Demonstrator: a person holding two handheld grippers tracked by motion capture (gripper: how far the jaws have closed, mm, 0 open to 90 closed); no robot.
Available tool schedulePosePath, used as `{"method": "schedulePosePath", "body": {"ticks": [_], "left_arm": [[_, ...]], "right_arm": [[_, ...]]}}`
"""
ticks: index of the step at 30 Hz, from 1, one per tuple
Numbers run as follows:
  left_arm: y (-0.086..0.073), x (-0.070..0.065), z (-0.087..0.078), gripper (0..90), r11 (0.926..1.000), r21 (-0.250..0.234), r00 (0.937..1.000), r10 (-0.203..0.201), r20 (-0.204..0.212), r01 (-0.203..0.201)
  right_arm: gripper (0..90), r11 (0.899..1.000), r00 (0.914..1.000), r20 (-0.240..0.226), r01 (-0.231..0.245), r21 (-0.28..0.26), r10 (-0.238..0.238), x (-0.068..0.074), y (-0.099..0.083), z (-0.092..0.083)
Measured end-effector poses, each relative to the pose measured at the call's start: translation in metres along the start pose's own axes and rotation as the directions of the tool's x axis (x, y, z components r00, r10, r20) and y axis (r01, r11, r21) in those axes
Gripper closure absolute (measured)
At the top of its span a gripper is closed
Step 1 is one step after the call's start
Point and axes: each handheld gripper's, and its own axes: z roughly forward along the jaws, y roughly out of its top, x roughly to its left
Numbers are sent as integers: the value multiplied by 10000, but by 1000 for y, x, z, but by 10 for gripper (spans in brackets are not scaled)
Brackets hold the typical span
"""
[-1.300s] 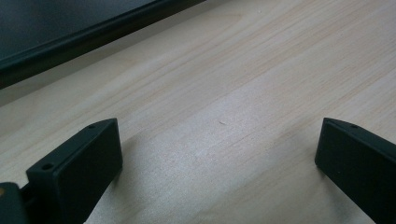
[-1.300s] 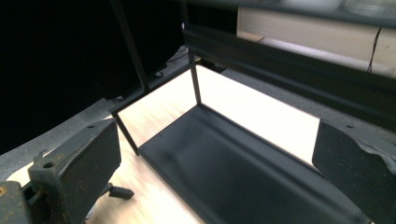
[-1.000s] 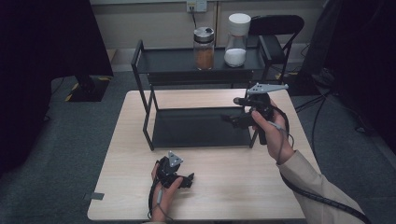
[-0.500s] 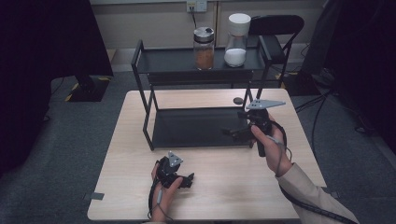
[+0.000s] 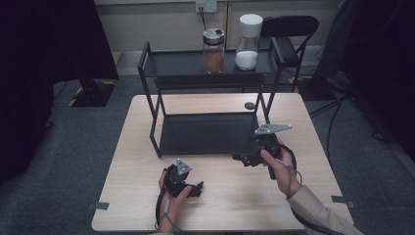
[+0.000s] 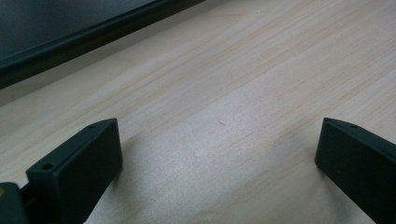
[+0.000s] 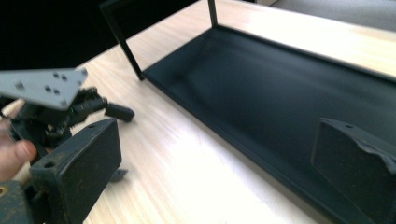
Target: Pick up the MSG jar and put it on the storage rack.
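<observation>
Both grippers are chunky black handheld units with a grey three-cornered plate on top, dotted with small screw holes. The left gripper has a thin cable trailing back along the wrist. The right gripper has a black cable looping off it. Jaws are blocky black pads, the right gripper's scuffed and chipped. Beige sleeve on the right arm.

Both grippers agape, empty.

Black two-tier metal rack upright mid-table, lower tray bare, two lidded jars side by side on top tier
</observation>
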Motion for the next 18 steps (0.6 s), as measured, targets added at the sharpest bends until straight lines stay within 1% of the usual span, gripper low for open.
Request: {"method": "schedulePosePath", "body": {"ticks": [10,13,15,18], "left_arm": [[0,0,0,0,10000,1,10000,4,1,-4],[0,0,0,0,10000,1,10000,2,1,-2],[0,0,0,0,10000,1,10000,4,2,-4],[0,0,0,0,10000,2,10000,4,0,-4]], "right_arm": [[1,9985,9995,29,298,464,-300,0,-21,8],[0,9963,9994,115,311,807,-321,0,-31,13],[5,9942,9996,74,277,1039,-286,-1,-40,17],[8,9894,9985,217,475,1370,-509,3,-54,24]]}}
